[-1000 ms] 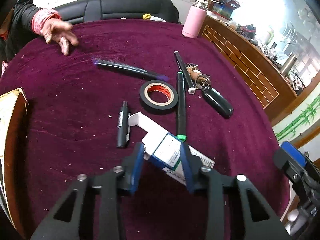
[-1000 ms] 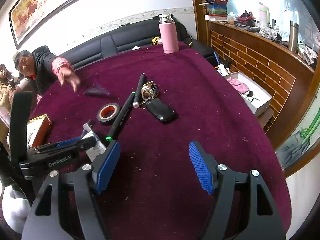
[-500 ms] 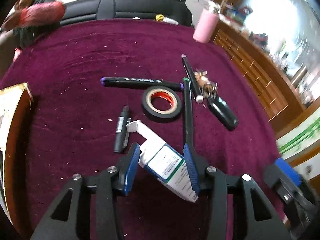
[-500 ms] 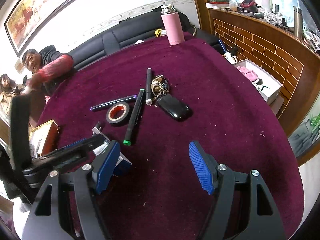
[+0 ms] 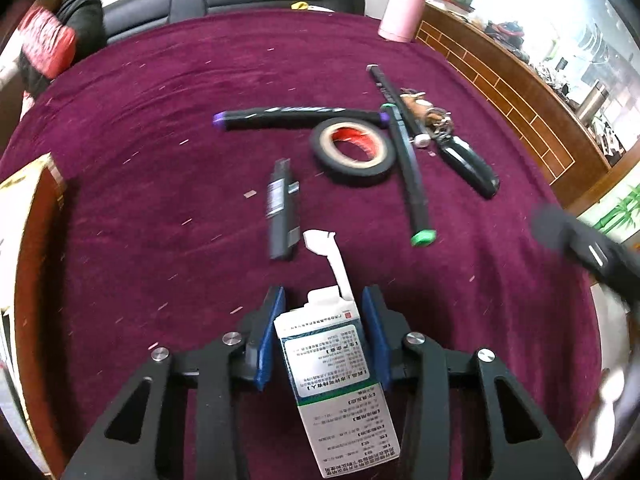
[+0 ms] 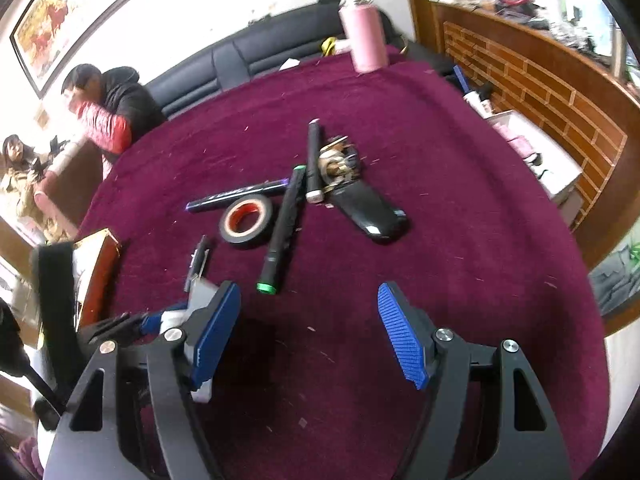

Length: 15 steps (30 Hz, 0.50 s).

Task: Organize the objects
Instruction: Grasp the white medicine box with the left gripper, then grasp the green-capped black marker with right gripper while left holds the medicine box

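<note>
Maroon cloth [image 5: 160, 208] is carrying the clutter; left gripper [image 5: 323, 326] has just been closing around the medicine box [image 5: 336, 376], light, crushable card, best pinched mid-body; right gripper [image 6: 310, 328] is hovering agape.

Table: round, maroon cloth [image 5: 160, 92] | middle: black tape roll [image 5: 352, 151], three markers, small black pen [image 5: 282, 216], black key fob [image 5: 470, 166] | far edge: pink flask [image 5: 402, 10] | left edge: open carton [image 5: 28, 216]
</note>
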### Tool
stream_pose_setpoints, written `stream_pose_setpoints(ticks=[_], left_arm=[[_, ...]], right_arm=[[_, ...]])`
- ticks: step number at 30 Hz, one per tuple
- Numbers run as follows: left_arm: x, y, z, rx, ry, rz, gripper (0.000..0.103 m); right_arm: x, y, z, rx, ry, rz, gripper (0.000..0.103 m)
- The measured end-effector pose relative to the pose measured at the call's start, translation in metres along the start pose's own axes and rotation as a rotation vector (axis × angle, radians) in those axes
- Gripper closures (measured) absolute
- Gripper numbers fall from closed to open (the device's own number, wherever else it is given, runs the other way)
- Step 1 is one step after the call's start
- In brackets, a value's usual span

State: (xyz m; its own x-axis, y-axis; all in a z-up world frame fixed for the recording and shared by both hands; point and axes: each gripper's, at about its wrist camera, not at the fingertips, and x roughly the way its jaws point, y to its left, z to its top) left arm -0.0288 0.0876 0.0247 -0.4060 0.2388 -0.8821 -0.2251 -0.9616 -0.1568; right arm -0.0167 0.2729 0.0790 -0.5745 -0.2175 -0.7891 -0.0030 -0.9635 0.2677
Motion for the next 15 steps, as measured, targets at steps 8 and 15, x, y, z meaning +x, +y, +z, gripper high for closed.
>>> stream_pose_setpoints(ticks=[8,15], left_arm=[[-0.006,0.018,-0.012,0.021,-0.010,0.020,0.069],[-0.003,0.007,-0.015,0.086,-0.055,0.072,0.069]], right_arm=[[0.065,0.038,0.028,-0.092,0.097,-0.171,0.037],[0.098,0.045,0.032,-0.119,0.169,-0.274,0.063]])
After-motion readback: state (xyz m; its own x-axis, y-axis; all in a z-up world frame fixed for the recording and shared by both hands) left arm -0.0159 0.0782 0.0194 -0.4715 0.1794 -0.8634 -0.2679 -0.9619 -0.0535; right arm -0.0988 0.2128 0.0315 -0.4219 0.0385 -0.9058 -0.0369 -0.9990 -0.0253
